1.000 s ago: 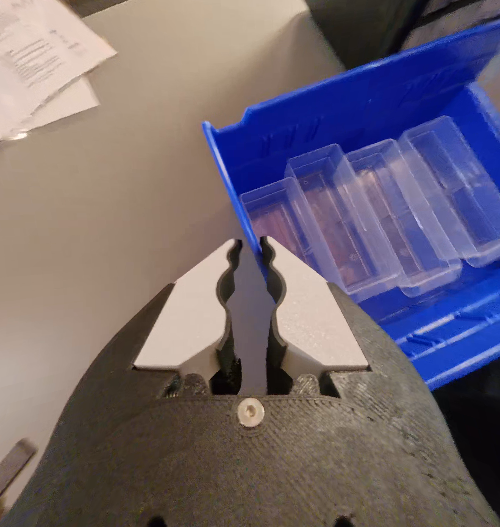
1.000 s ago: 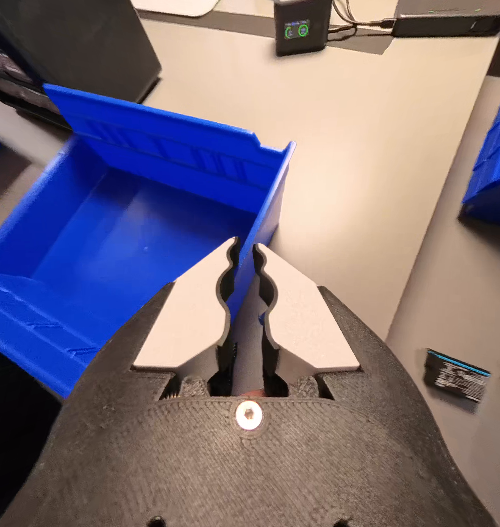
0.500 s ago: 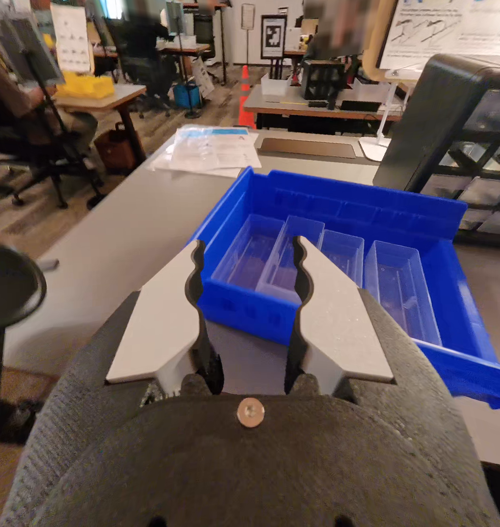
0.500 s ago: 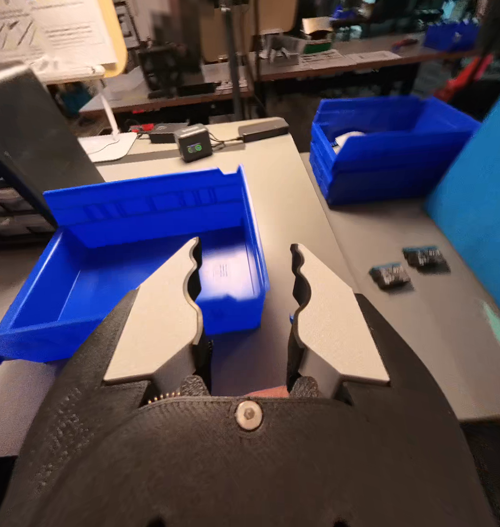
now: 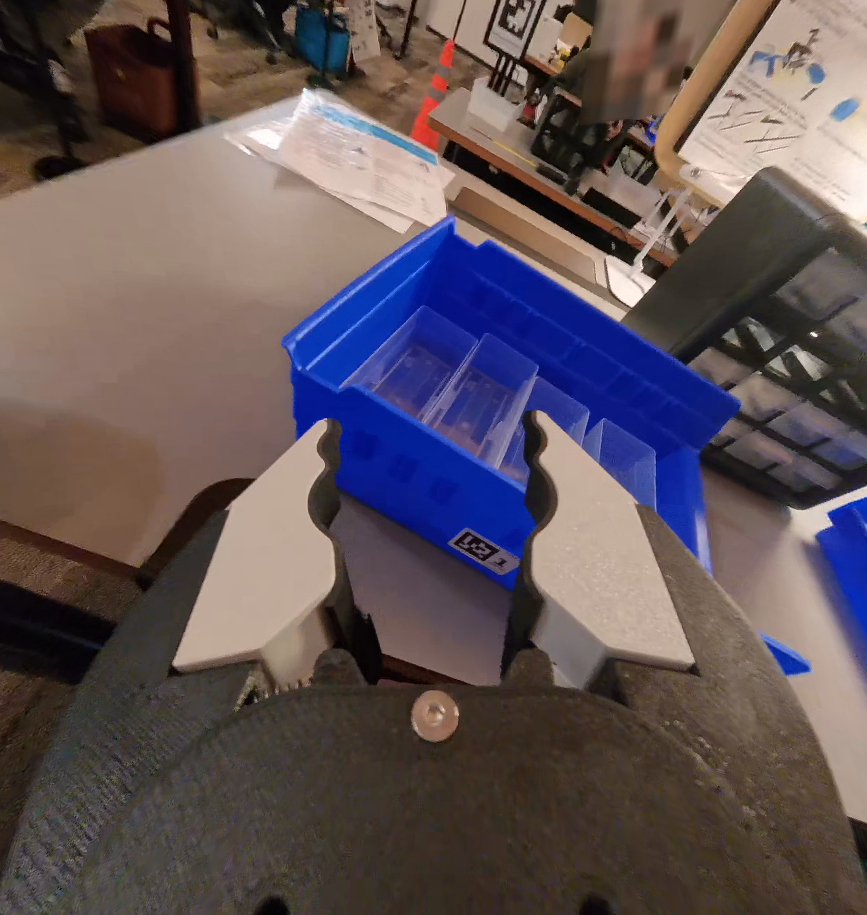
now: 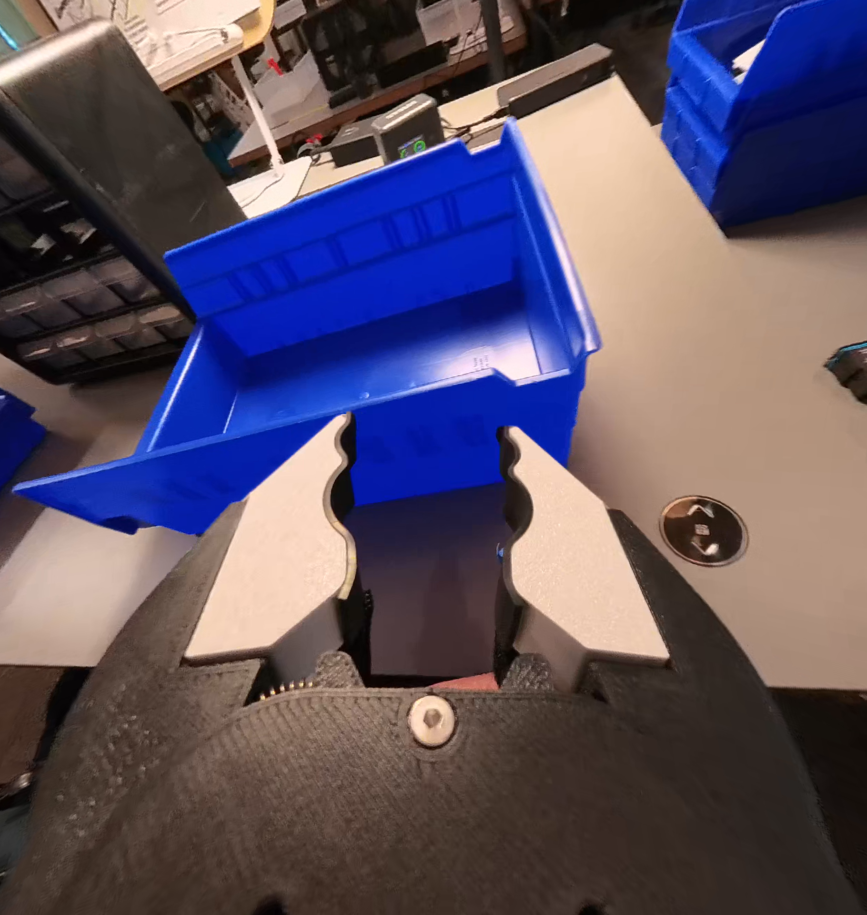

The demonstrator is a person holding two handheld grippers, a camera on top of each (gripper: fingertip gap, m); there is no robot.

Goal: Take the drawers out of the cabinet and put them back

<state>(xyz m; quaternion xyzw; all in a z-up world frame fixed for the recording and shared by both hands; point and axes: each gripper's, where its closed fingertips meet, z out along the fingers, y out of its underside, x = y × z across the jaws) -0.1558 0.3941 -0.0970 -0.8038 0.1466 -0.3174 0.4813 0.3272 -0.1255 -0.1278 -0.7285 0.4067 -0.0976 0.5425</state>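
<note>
Jaws, left gripper (image 5: 431, 435): spread wide and holding nothing; the near wall of a blue bin (image 5: 421, 475) shows in the gap beyond the fingertips, apart from both pads.
Jaws, right gripper (image 6: 425, 440): also well open with nothing between them; a second blue bin (image 6: 461, 445) sits just past the tips, untouched.
Left bin: rests on the grey tabletop (image 5: 124, 307) and carries four clear plastic drawers (image 5: 476, 396) side by side, long sides together.
Right bin: on the same tabletop (image 6: 669, 346), with only its bare blue floor showing.
Cabinet: a black cabinet (image 5: 807, 376) of small clear drawers stands at the far right of the left bin and at the far left (image 6: 75, 277) of the right bin.
Other things: papers (image 5: 357, 153) lie at the far edge; stacked blue bins (image 6: 778, 114) sit far right.
</note>
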